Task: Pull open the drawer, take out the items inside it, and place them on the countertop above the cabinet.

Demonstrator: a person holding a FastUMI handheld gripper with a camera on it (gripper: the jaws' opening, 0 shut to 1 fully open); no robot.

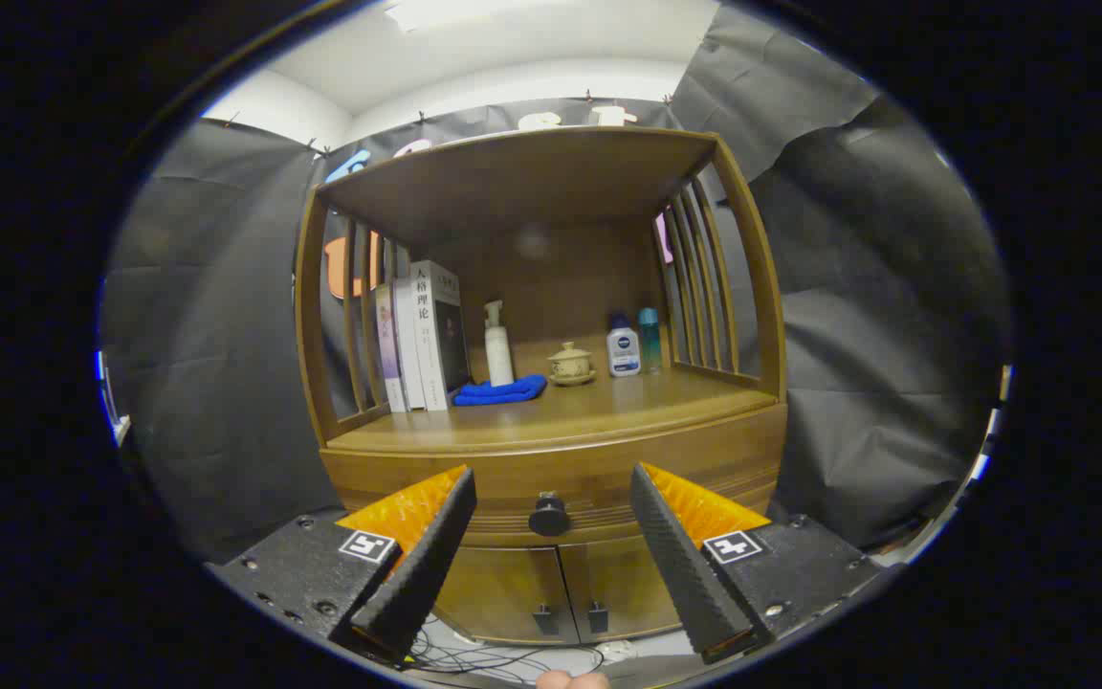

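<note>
Hand-held gripper (551,565), fingers spread wide and holding nothing, faces the wooden cabinet (551,593). The drawer (561,478) is closed; its dark knob (549,515) sits between the fingers, somewhat ahead of them. The opening step appears not yet begun: the next move calls for advancing, closing on the knob and pulling straight back. On the table above stand books (422,340), a pump bottle (497,344), a blue cloth (501,390), a lidded cup (571,364) and two small bottles (634,344), leaving its front strip bare. Nothing blocks the knob.
</note>
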